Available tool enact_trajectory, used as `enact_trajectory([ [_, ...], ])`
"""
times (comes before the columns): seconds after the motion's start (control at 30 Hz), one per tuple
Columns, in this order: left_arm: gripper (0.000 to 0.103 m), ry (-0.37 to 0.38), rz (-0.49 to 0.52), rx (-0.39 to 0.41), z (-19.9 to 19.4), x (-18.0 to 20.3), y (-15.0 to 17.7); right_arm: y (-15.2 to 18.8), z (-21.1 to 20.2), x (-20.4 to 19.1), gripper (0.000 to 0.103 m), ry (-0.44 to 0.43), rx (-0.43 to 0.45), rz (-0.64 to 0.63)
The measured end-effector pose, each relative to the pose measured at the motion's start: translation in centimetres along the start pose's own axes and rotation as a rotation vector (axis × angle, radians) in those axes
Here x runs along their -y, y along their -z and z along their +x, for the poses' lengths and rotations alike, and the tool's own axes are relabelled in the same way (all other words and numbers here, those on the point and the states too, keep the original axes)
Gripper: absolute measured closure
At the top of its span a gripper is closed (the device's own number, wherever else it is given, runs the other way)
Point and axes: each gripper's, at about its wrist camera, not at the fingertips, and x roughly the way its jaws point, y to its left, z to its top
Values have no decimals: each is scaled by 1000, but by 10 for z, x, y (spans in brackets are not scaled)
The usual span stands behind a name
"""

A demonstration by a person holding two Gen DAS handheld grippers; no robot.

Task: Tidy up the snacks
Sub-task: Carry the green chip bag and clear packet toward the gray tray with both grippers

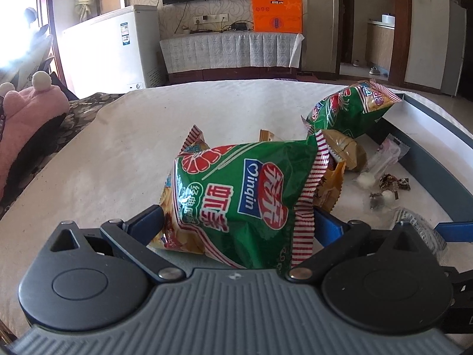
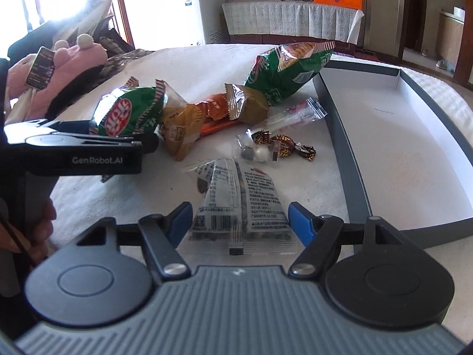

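Blue-padded fingers (image 1: 149, 224) of the left gripper (image 1: 236, 222) are clamped on a green shrimp-cracker bag (image 1: 236, 195), one pad on each side; the bag fills the gap and sticks up tilted. In the right wrist view the same bag (image 2: 127, 112) sits at the tip of the left gripper (image 2: 124, 142), above the white tabletop (image 2: 207, 59).

Right gripper (image 2: 240, 220): jaws wide, straddling a clear packet with a printed label (image 2: 236, 201) that lies flat on the table. Left pad is just clear of the packet edge, right pad at or almost at the edge; no squeeze visible, so not gripped.

Beyond the packet, in a loose pile: two foil-wrapped brown candies (image 2: 283, 145), a small clear candy pack (image 2: 257, 152), a pink-and-clear wrapper (image 2: 298, 112), tan and orange snack packs (image 2: 212, 112), touching one another. A second green shrimp-cracker bag (image 2: 286, 71) leans at the far end, its corner over the rim of the grey box lid (image 2: 348, 159). The lid lies open side up to the right of the pile, white inside.

Pink plush (image 2: 65, 68) at left off the table; a hand (image 2: 41, 224) on the left gripper's handle. White freezer (image 1: 109, 47) and orange box (image 1: 276, 11) against the far wall.
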Motion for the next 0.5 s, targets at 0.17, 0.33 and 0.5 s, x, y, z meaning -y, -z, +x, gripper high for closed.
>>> enact_trajectory([
  [0.17, 0, -10, 20, 2, 3, 3, -1, -1, 7, -6, 29, 22, 1, -11],
  [0.33, 0, 8, -22, 15, 2, -4, -7, -3, 9, -8, 28, 43, 15, -13],
  [0.5, 0, 39, -2, 15, 4, -3, -6, -4, 9, -12, 36, 47, 8, -50],
])
